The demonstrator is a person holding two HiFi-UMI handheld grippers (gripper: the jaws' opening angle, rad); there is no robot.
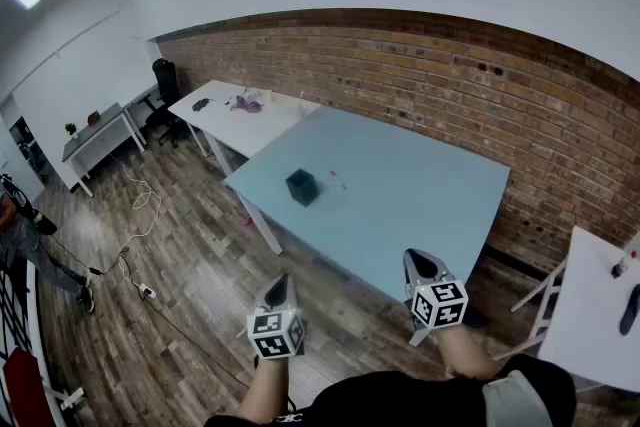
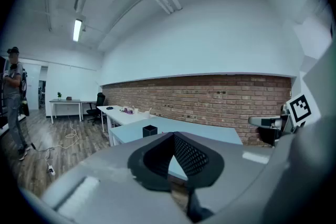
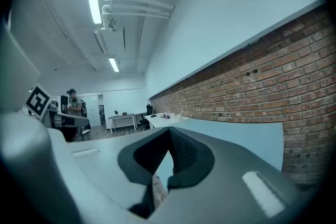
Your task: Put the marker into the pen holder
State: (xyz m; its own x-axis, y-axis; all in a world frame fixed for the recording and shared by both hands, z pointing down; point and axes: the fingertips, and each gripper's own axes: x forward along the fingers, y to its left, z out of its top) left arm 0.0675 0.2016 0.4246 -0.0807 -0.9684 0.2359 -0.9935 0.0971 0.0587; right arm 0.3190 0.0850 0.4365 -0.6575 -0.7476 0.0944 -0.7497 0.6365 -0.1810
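A black square pen holder (image 1: 301,186) stands on the light blue table (image 1: 420,185), towards its left end. A small pink marker (image 1: 338,179) lies on the tabletop just right of the holder. Both grippers hover over the wooden floor in front of the table's near edge, well short of both things. My left gripper (image 1: 279,284) is shut and holds nothing; in the left gripper view its jaws (image 2: 173,135) meet at the tips, with the pen holder (image 2: 149,130) far beyond them. My right gripper (image 1: 418,261) is shut and empty too, its closed tips (image 3: 169,129) pointing along the brick wall.
A white table (image 1: 262,120) with purple bits stands behind the blue one, with a black chair (image 1: 162,80) beyond it. Another white table (image 1: 596,315) is at the right. Cables (image 1: 130,245) trail on the floor. A person (image 2: 13,93) stands at the far left.
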